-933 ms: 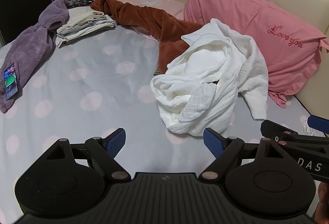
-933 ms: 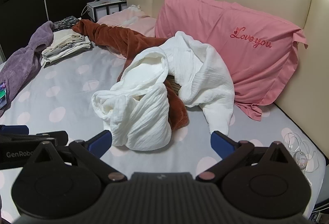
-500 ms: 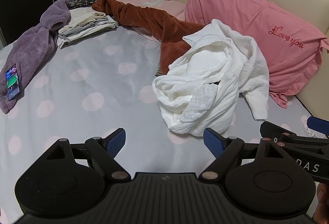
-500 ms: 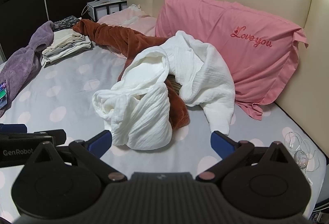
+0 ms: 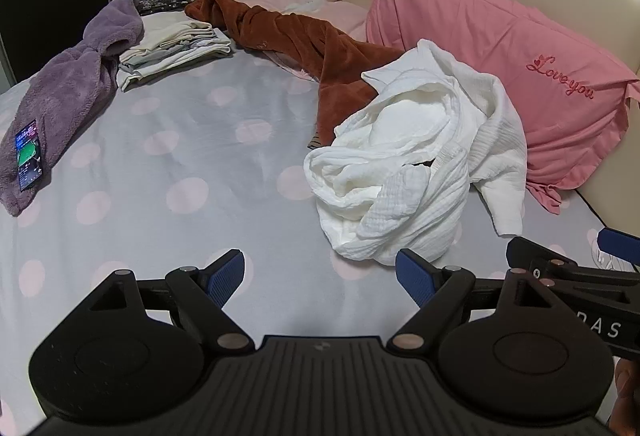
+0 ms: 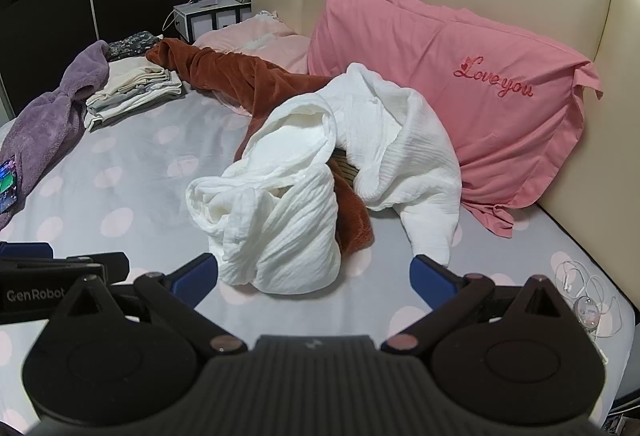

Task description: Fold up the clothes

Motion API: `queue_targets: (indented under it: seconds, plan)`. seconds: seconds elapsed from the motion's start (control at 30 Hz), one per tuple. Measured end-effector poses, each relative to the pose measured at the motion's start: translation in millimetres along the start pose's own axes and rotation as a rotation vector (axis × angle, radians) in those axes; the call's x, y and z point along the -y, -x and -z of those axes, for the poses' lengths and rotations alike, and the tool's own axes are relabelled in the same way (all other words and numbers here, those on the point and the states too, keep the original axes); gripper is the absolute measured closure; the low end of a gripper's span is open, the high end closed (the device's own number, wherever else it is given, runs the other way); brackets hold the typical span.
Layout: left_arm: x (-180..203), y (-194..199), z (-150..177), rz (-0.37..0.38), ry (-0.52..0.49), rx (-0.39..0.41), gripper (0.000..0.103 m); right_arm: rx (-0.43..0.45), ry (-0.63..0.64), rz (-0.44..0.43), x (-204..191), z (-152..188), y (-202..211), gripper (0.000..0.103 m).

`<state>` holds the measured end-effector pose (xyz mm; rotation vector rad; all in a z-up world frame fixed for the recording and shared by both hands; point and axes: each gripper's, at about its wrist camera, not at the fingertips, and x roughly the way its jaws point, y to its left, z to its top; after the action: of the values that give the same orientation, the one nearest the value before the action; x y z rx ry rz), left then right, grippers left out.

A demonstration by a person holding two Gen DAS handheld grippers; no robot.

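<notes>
- Two grippers hover low over the bed sheet (image 5: 168,140), side by side; the left gripper (image 5: 320,278) and the right gripper (image 6: 314,276) both have jaws spread wide, holding nothing.
- A crumpled white garment (image 6: 304,172) lies heaped just ahead of them, near the pink pillow (image 6: 460,84), draped over a rust-brown garment (image 5: 304,40).
- A folded stack (image 5: 176,44) sits at the far side, beside a purple fleece (image 5: 68,96) with a lit phone (image 5: 28,154) on it.
</notes>
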<state>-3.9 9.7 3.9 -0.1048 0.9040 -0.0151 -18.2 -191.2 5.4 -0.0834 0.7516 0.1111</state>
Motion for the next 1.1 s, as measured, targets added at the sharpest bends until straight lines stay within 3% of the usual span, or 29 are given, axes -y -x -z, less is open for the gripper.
queue_targets:
  seconds: [1.1]
  plan:
    - [-4.5, 1.6, -2.3, -0.001, 0.008, -0.004, 0.02, 0.002, 0.015, 0.007, -5.6, -0.9, -0.1, 0.0]
